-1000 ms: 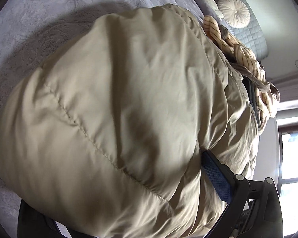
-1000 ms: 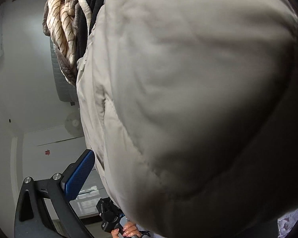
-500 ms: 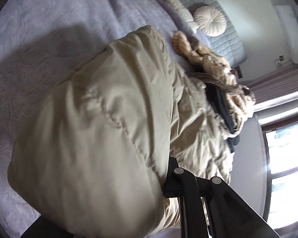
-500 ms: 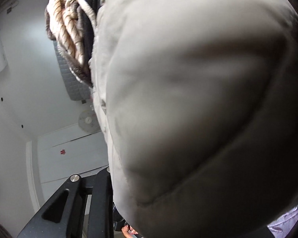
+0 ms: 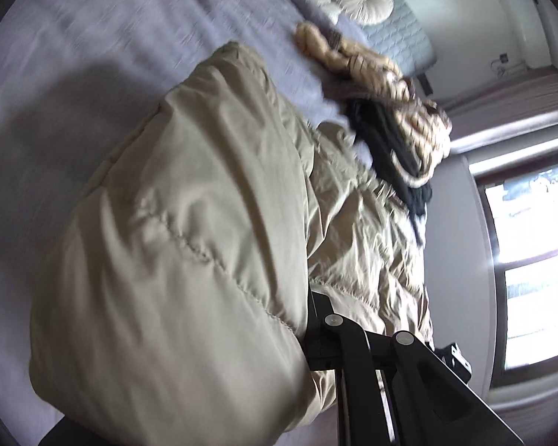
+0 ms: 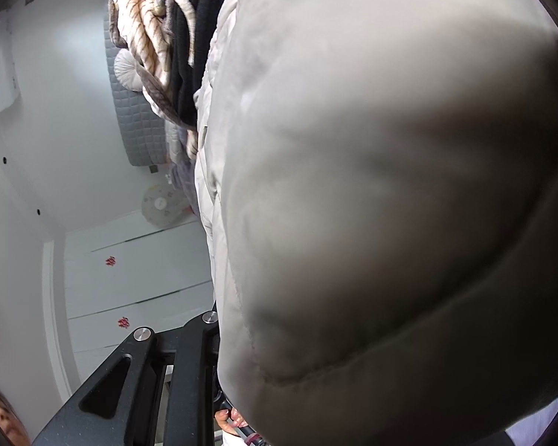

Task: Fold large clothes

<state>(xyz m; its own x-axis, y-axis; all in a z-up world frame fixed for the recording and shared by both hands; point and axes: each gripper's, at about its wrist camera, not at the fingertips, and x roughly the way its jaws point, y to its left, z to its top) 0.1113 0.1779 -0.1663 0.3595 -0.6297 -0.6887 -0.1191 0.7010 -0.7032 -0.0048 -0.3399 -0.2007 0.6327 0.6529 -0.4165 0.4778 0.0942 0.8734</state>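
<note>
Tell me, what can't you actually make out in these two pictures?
- Left gripper: the puffy beige jacket bulges over its fingertips in the left wrist view.
- Right gripper: the jacket hides its fingertips in the right wrist view and fills that frame.
- Striped garment and black garment: motion-blurred in the left view, shapes unclear.
- Bed: largely covered.

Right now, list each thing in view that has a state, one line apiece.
left gripper: shut on the beige puffer jacket.
right gripper: shut on the same jacket.
beige puffer jacket: lifted at the gripped edge, bulging, not yet folded flat.
striped blanket: crumpled in a heap on the bed.
black garment: bunched beside the blanket.
</note>
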